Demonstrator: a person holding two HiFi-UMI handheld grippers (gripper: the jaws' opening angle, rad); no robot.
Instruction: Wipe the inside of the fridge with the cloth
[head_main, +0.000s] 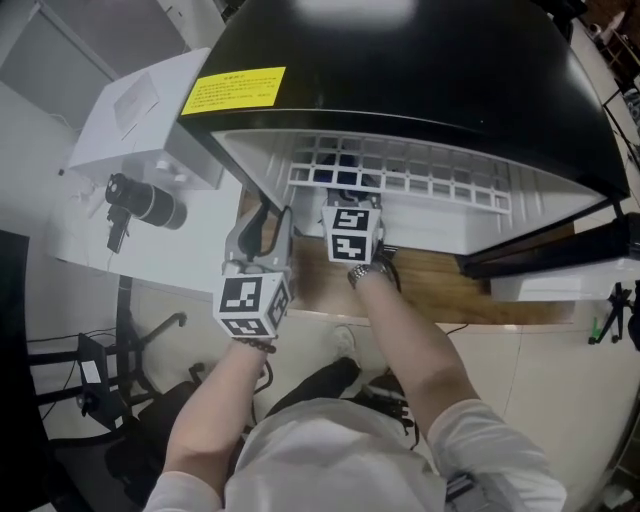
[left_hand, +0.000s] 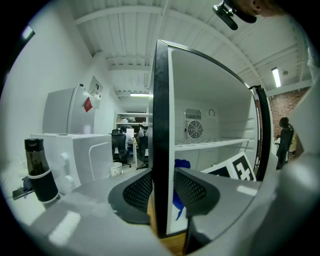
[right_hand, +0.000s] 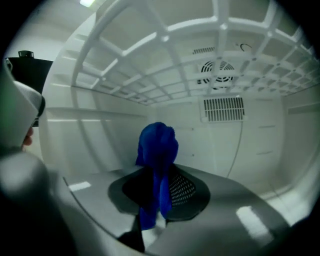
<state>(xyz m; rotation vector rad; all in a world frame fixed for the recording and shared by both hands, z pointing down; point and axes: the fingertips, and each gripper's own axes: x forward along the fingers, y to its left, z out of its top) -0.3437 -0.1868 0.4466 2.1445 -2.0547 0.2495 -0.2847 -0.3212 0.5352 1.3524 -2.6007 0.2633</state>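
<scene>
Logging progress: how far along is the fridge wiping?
Done: fridge open, cloth clamped in the right gripper, inside under the shelf. In hand: left gripper clamps the side wall. Left: the wiping; cloth seems clear of every surface, no wiped patch shows.

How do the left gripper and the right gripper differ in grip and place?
The left gripper is shut on the fridge wall; the right gripper is shut on the blue cloth. The left gripper sits at the fridge's front edge; the right gripper reaches inside, below the wire shelf. The left gripper's jaws stand wider apart than the right gripper's. Both grip something.
</scene>
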